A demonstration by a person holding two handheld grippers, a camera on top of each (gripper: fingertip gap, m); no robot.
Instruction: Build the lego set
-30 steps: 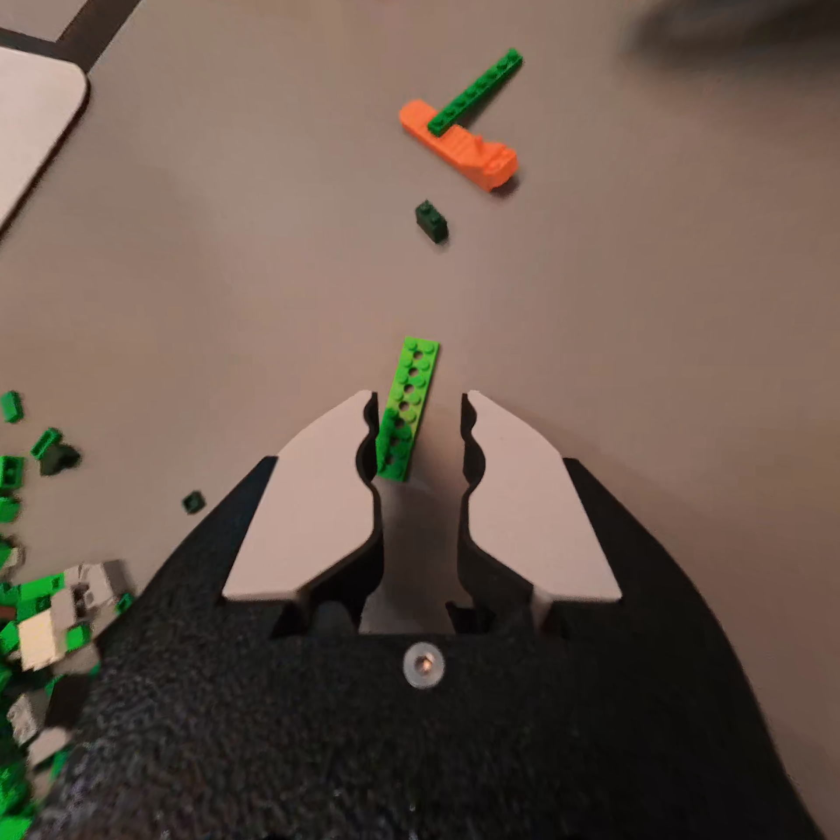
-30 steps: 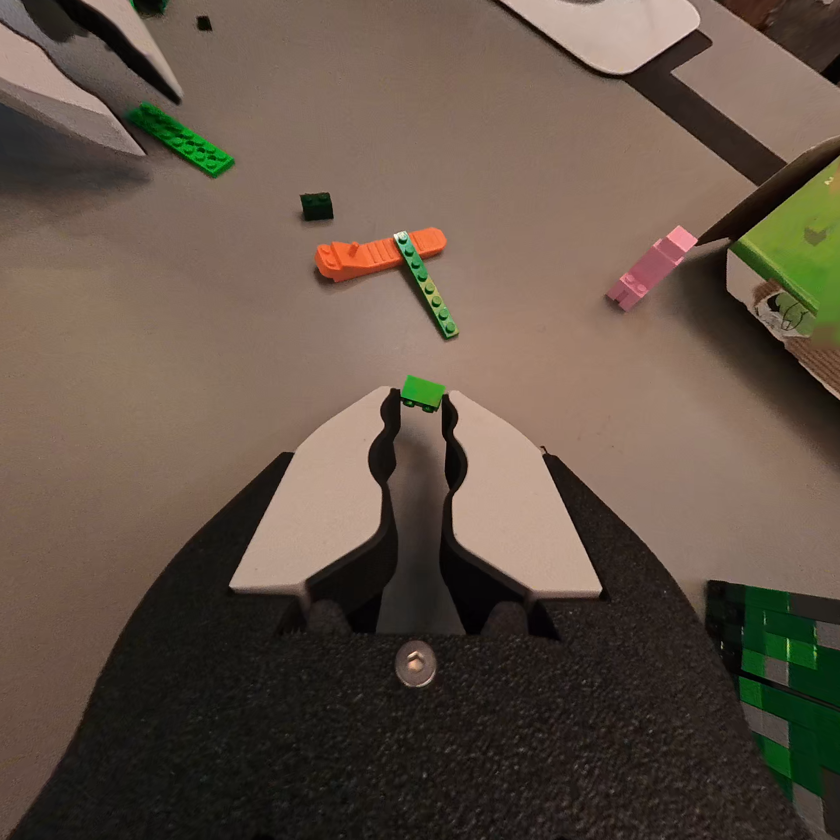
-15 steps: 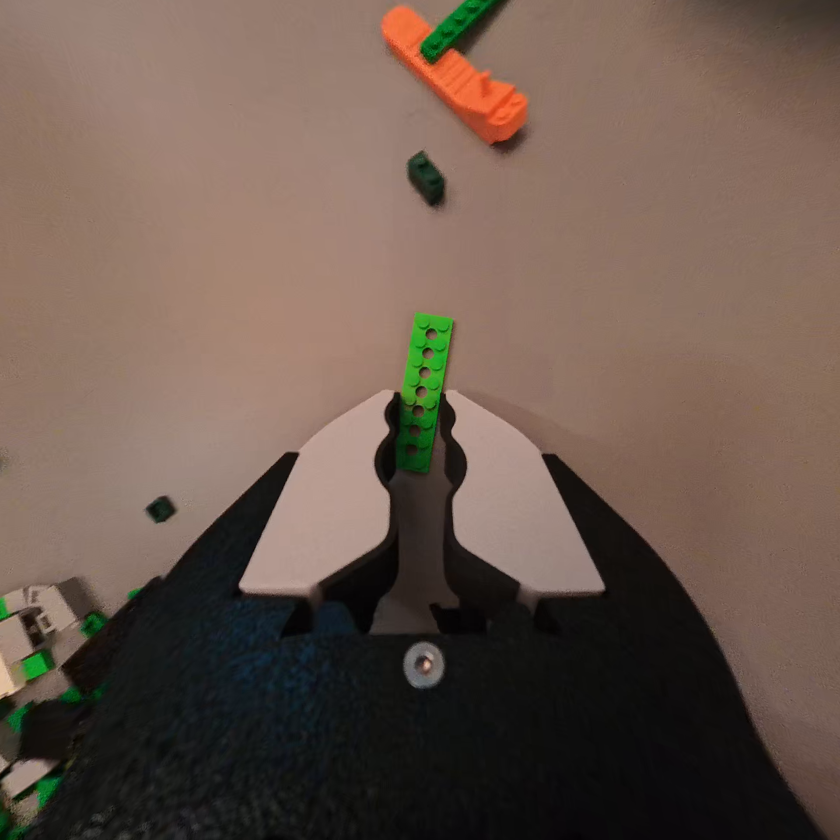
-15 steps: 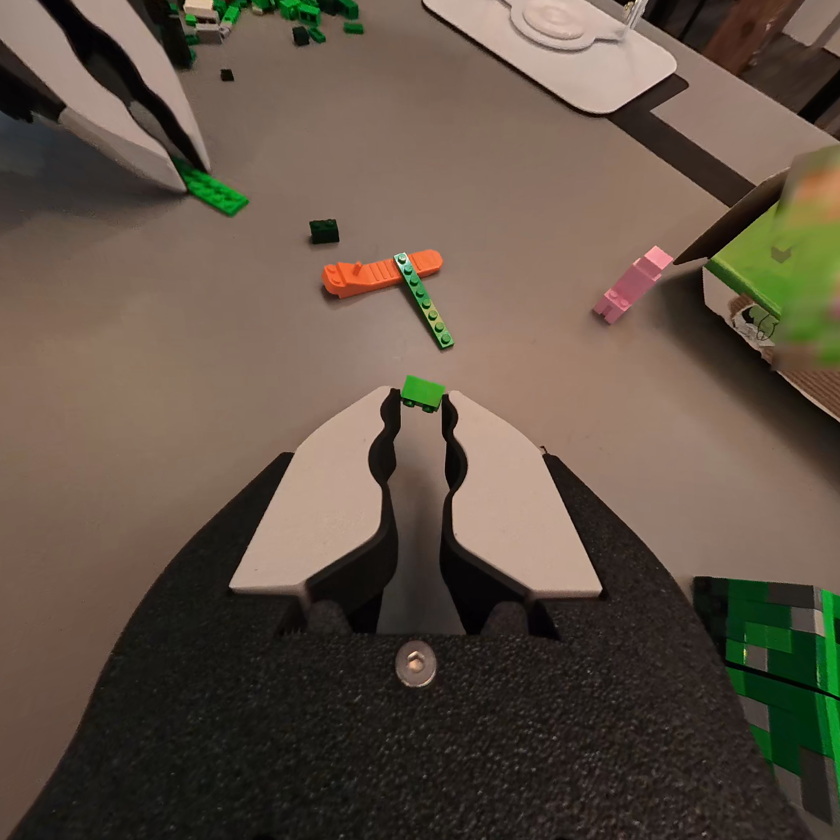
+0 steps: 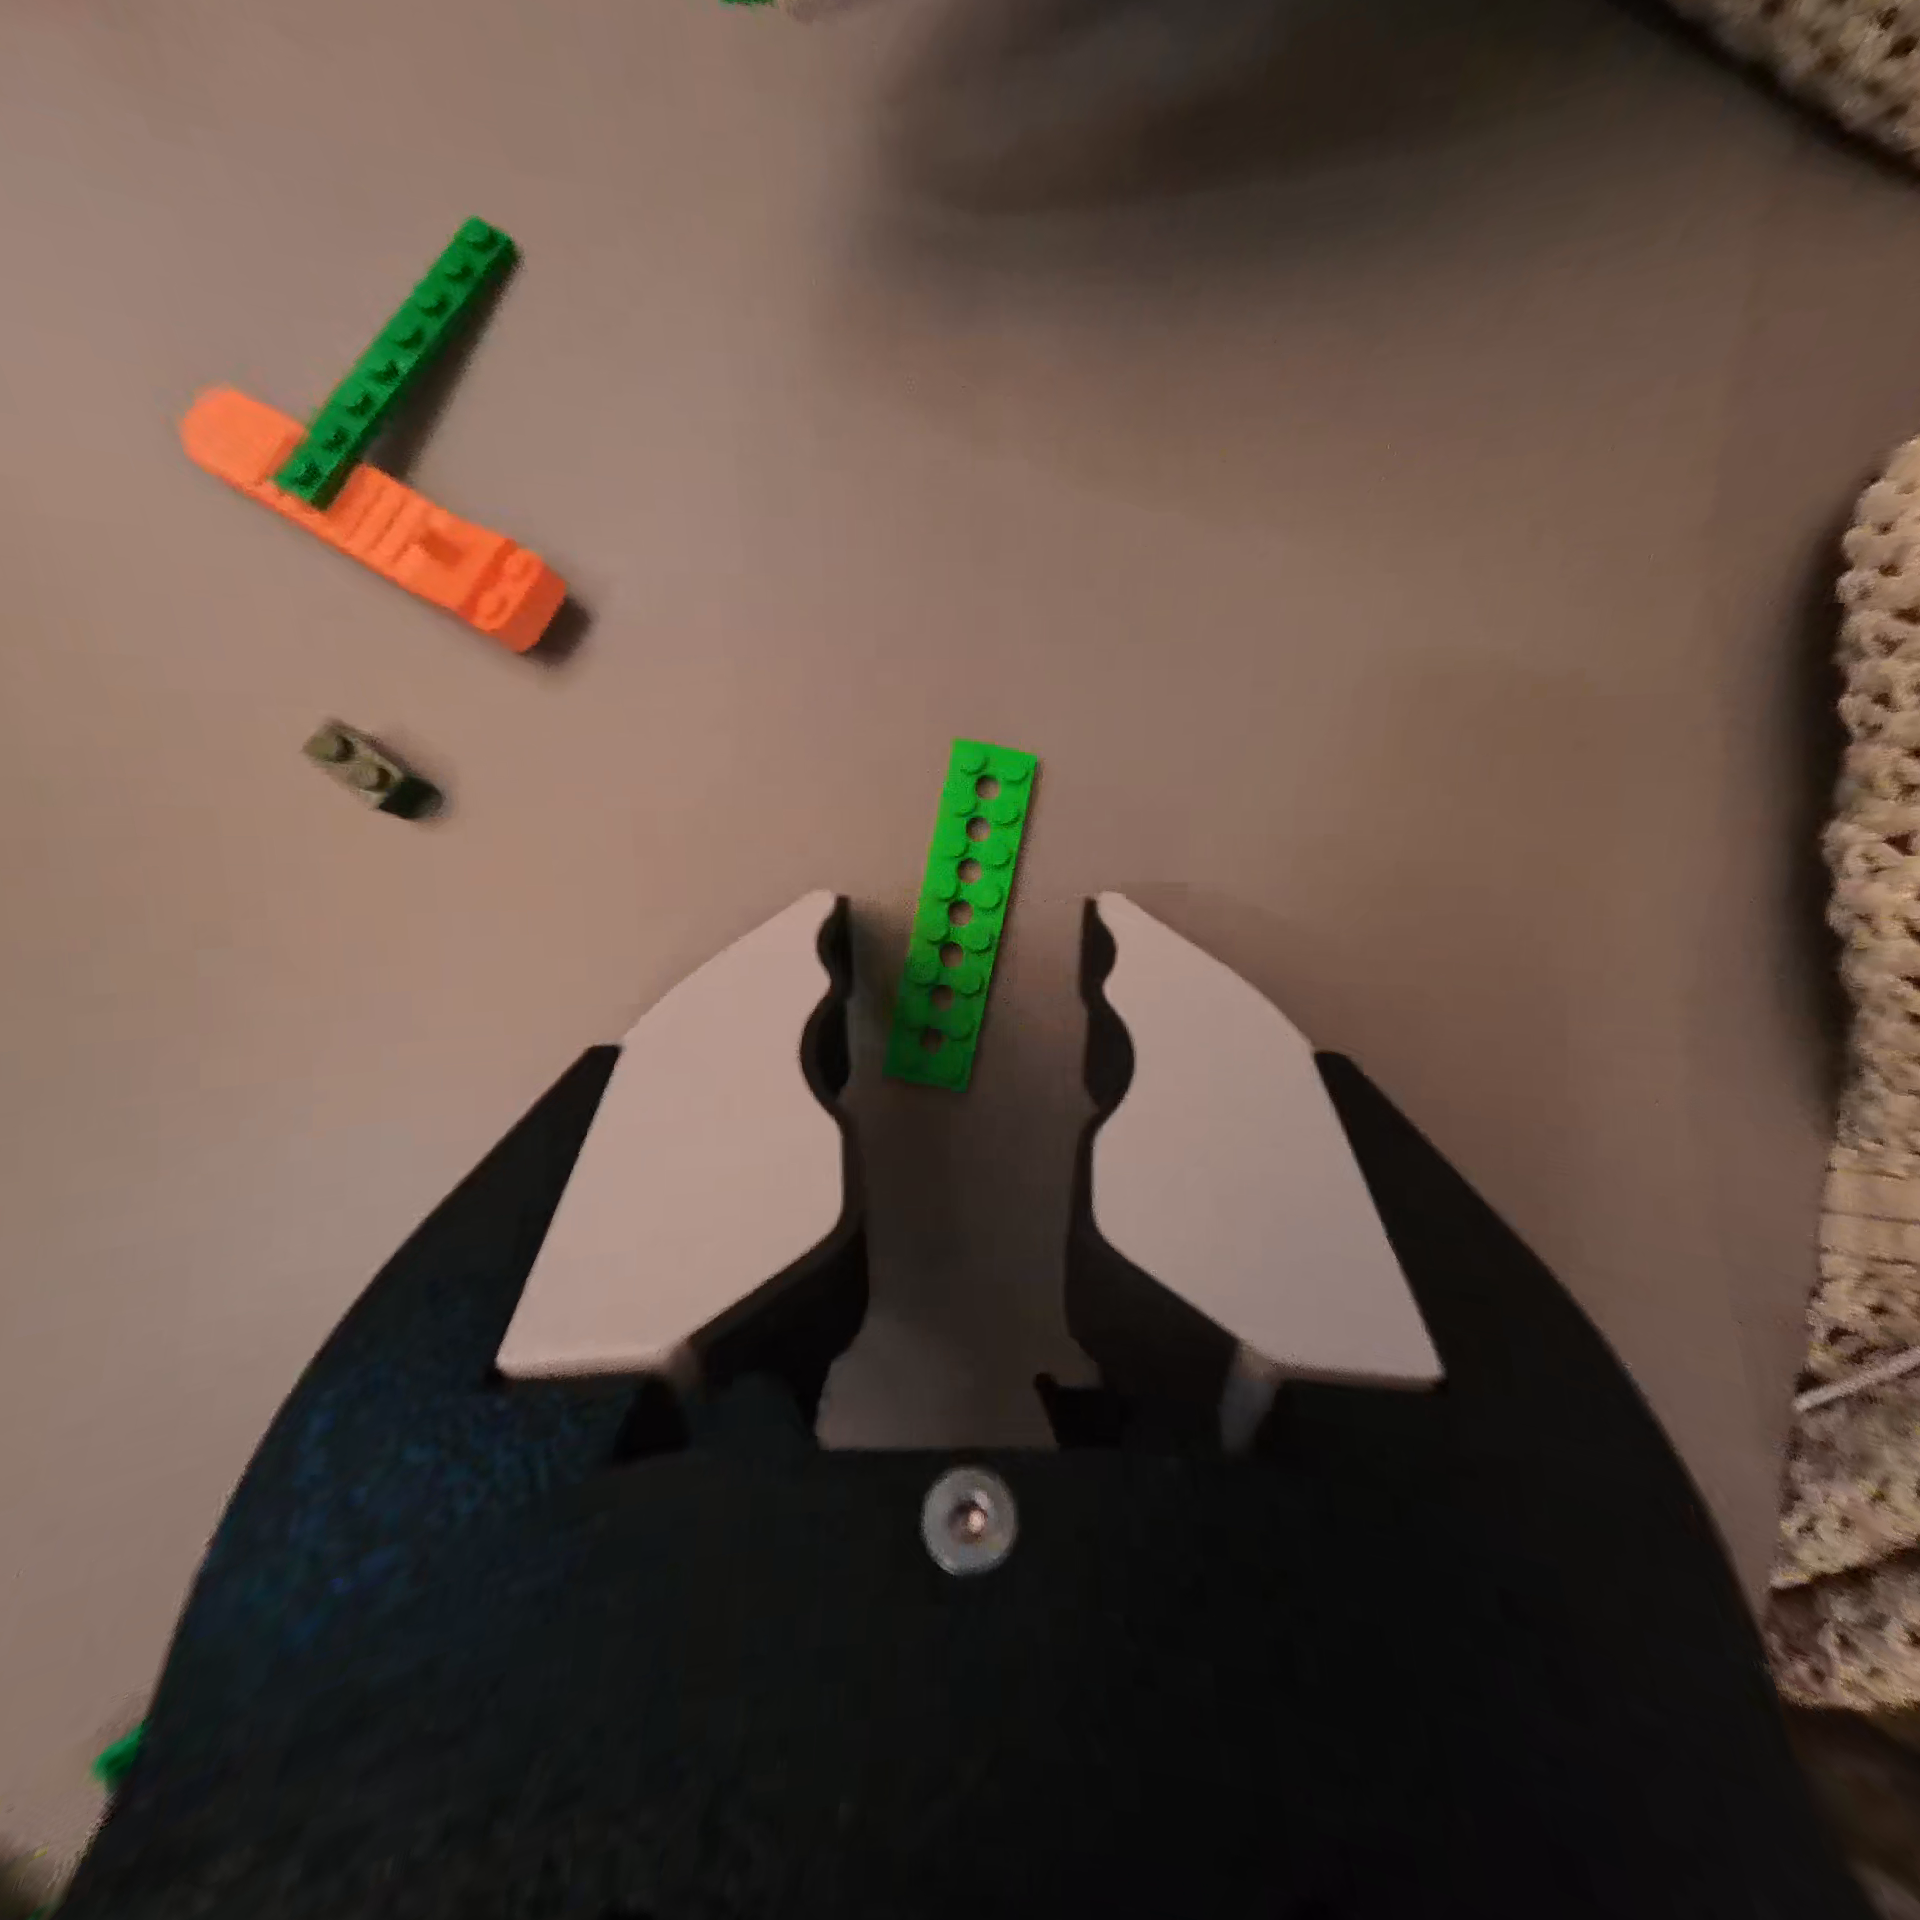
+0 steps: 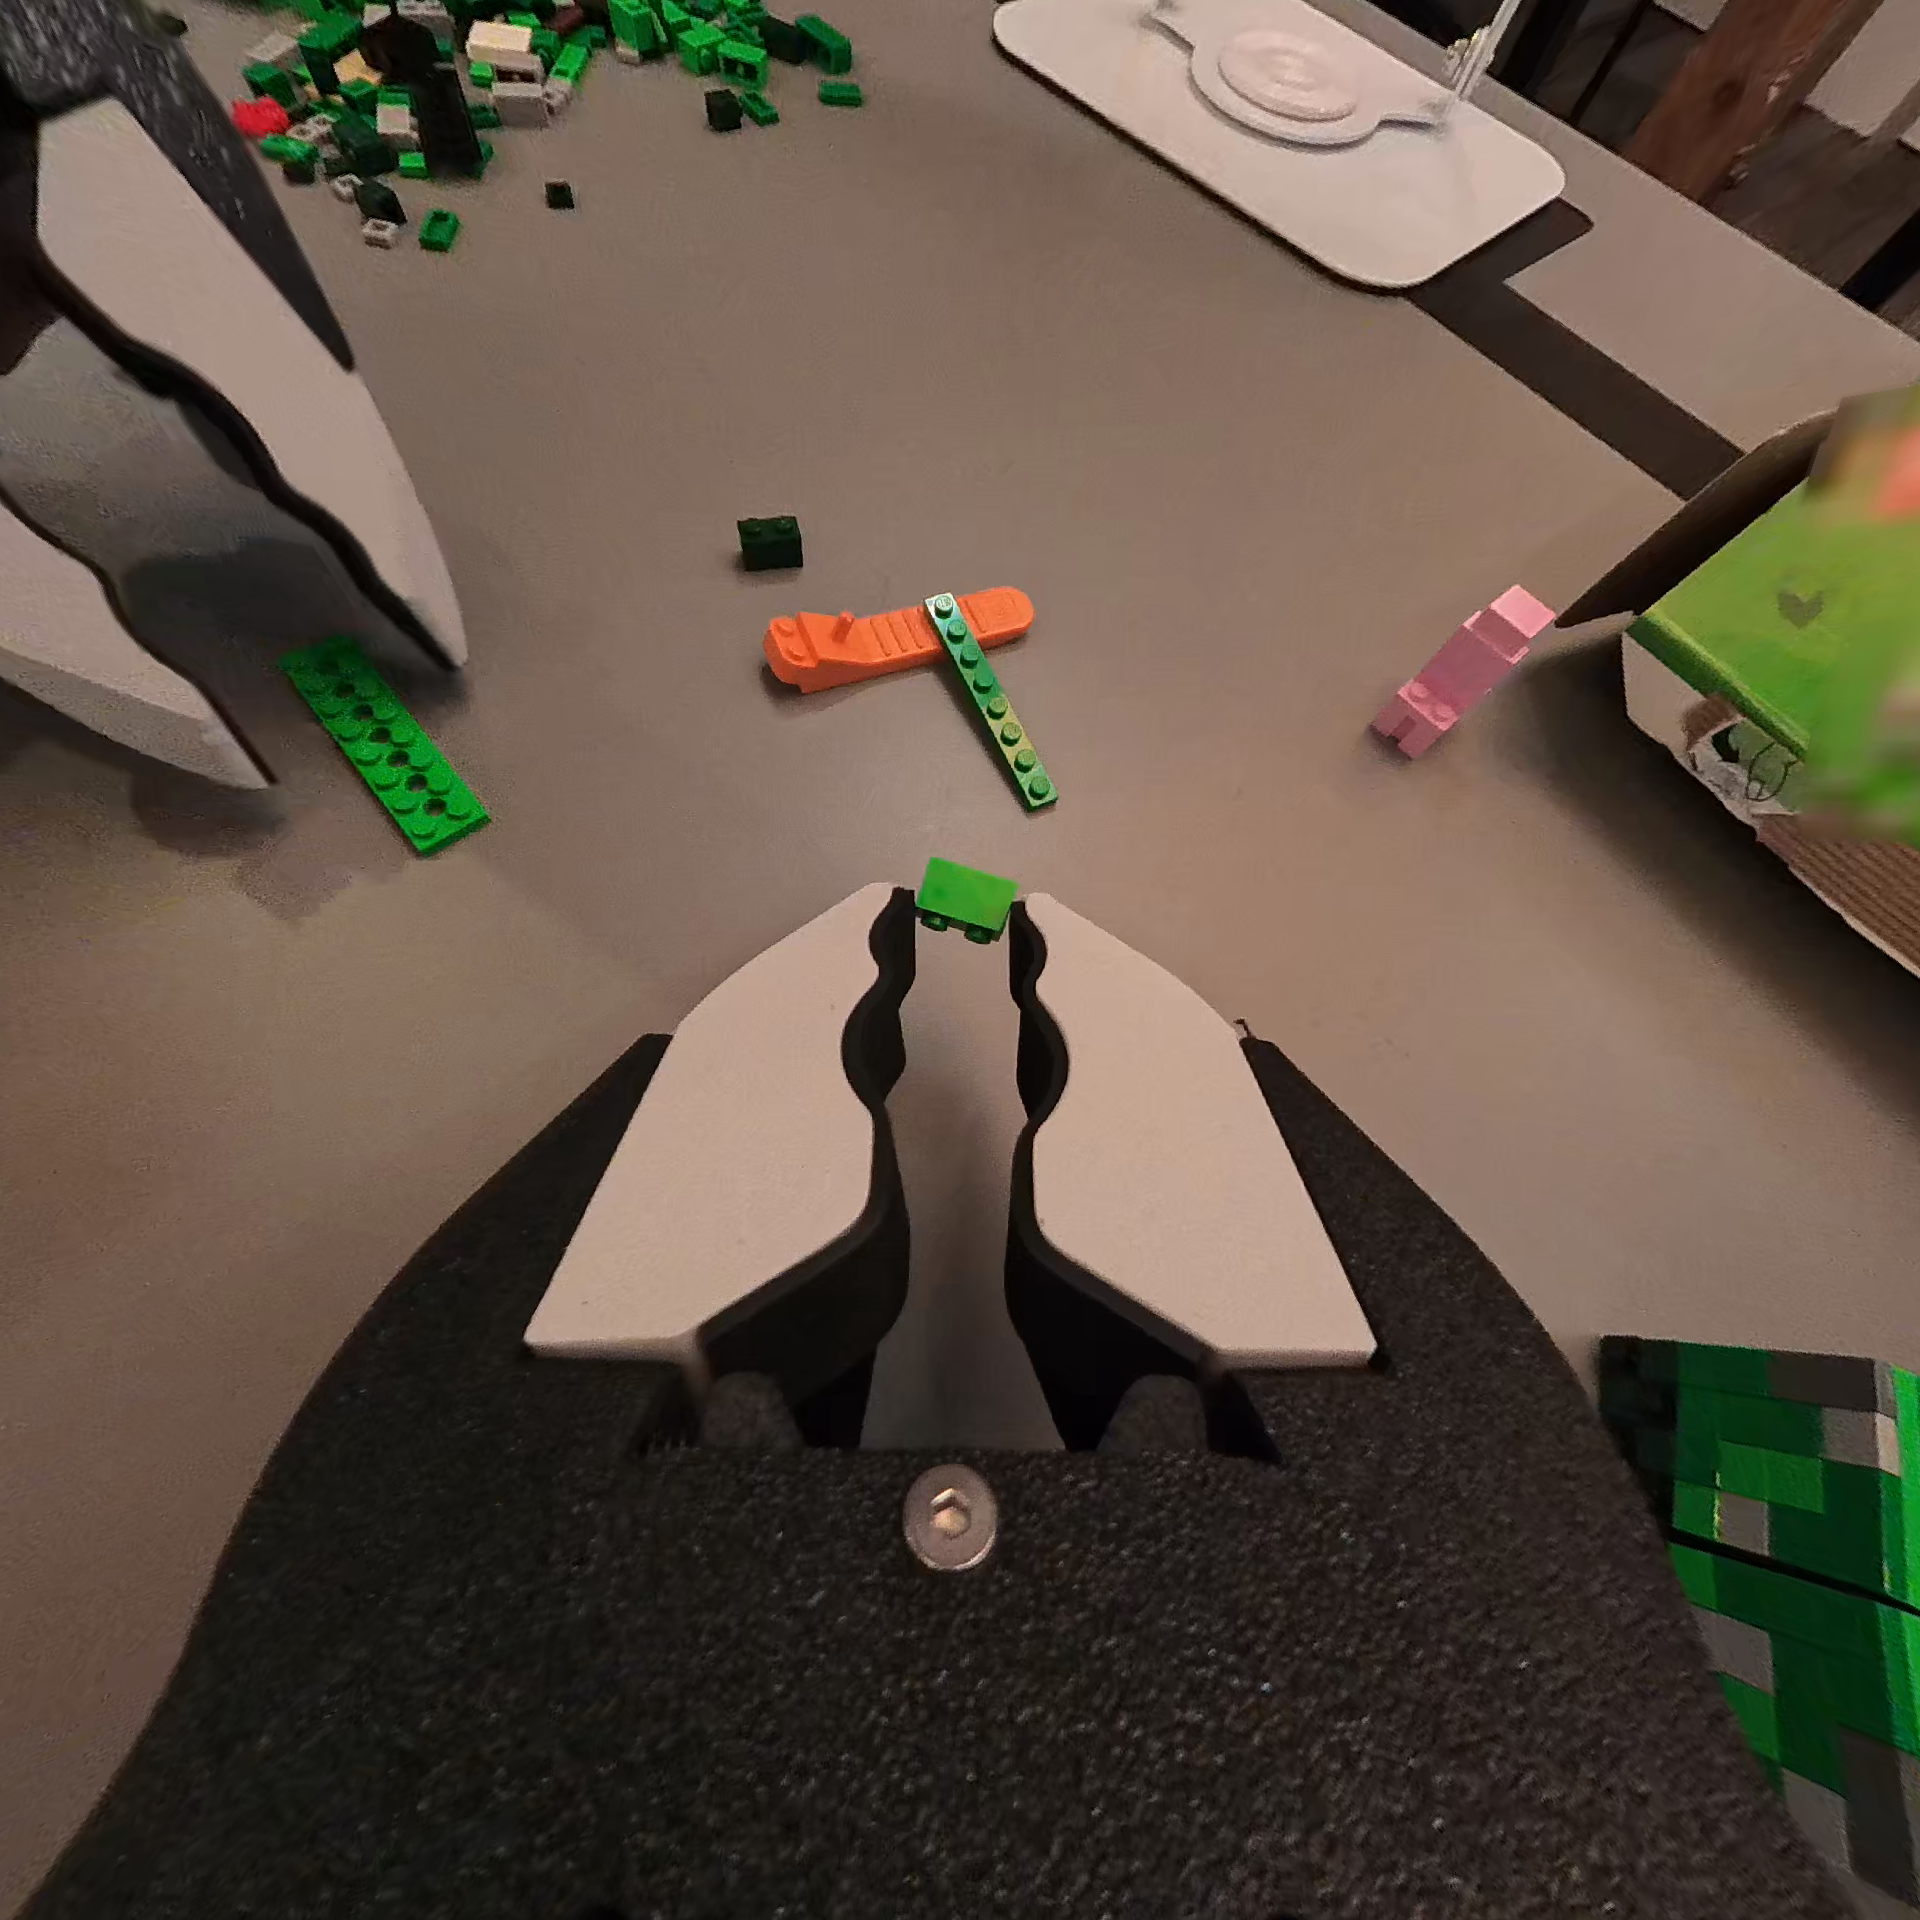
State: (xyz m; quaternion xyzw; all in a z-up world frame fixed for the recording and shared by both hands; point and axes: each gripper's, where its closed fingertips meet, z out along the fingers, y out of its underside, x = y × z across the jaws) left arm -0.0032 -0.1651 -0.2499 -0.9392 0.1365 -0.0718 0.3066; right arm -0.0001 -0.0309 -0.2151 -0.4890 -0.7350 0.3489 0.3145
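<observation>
My left gripper (image 5: 961, 906) is open, and a bright green plate with holes (image 5: 961, 914) lies flat on the grey table between its fingers, touching neither. The right wrist view shows that gripper (image 6: 348, 717) with its tips over the far end of the plate (image 6: 387, 746). My right gripper (image 6: 964, 914) is shut on a small bright green brick (image 6: 966, 896) and holds it above the table. An orange brick separator (image 6: 883, 639) lies ahead with a long narrow green plate (image 6: 992, 701) across it. A small dark green brick (image 6: 771, 542) sits behind it.
A pile of loose bricks (image 6: 499, 83) lies at the far left and a white mat (image 6: 1278, 135) at the far right. A pink figure (image 6: 1465, 670) and a green box (image 6: 1787, 644) are to the right, a green booklet (image 6: 1787, 1558) at the near right. Knitted fabric (image 5: 1870, 935) borders the left wrist view. One gripper's finger ends stand about 15 centimetres off the other's. Both grippers' tips are roughly 10 centimetres from the orange brick separator (image 6: 883, 639). It is also in sight in the left wrist view (image 5: 410, 528).
My left gripper shut on the holed green plate, swung right with it, and has now opened, leaving it flat on the table. My right gripper keeps its hold on the small green brick.
</observation>
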